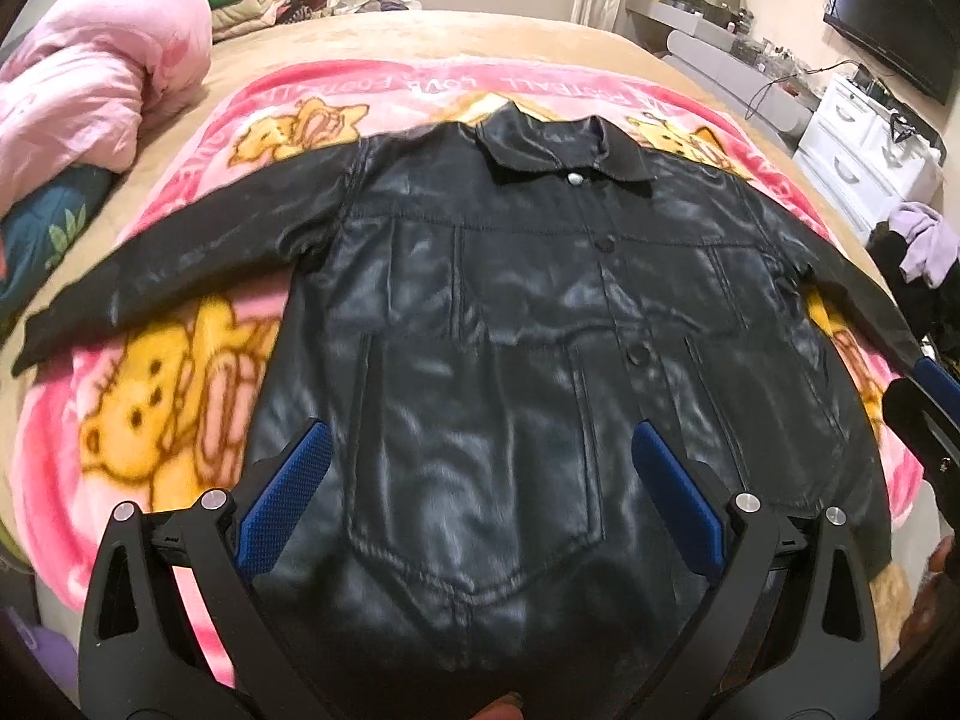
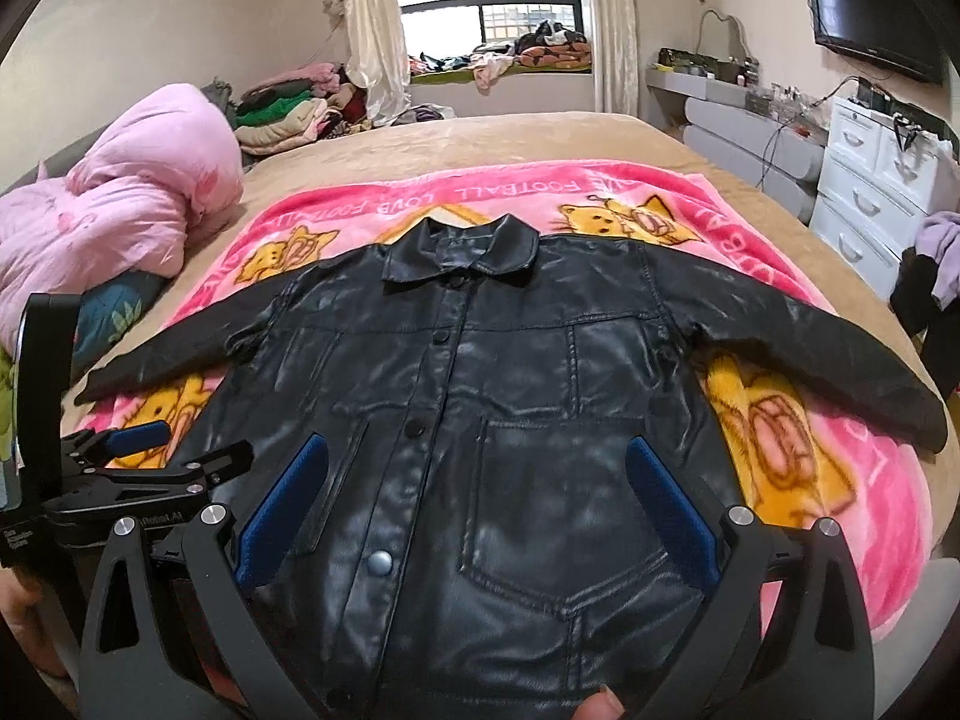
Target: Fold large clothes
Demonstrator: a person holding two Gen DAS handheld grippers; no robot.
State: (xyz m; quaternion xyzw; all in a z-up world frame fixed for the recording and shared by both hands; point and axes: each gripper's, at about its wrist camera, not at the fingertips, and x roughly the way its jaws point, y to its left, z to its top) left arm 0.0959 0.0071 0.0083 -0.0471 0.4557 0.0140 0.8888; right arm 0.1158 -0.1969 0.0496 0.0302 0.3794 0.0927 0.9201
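A black leather jacket (image 1: 480,312) lies flat and buttoned, front up, on a pink cartoon blanket (image 1: 180,420), collar at the far end, both sleeves spread out sideways. It also shows in the right wrist view (image 2: 480,396). My left gripper (image 1: 480,444) is open and empty, hovering over the jacket's lower left part. My right gripper (image 2: 480,456) is open and empty over the lower right part, above a pocket. The left gripper shows at the left edge of the right wrist view (image 2: 132,438); the right gripper's blue finger (image 1: 936,378) shows at the right edge of the left wrist view.
The blanket (image 2: 870,480) covers a tan bed (image 2: 510,138). A pink duvet (image 2: 120,198) is bunched at the left, with piled clothes (image 2: 288,114) behind. White drawers (image 2: 876,192) and a TV (image 2: 870,18) stand on the right.
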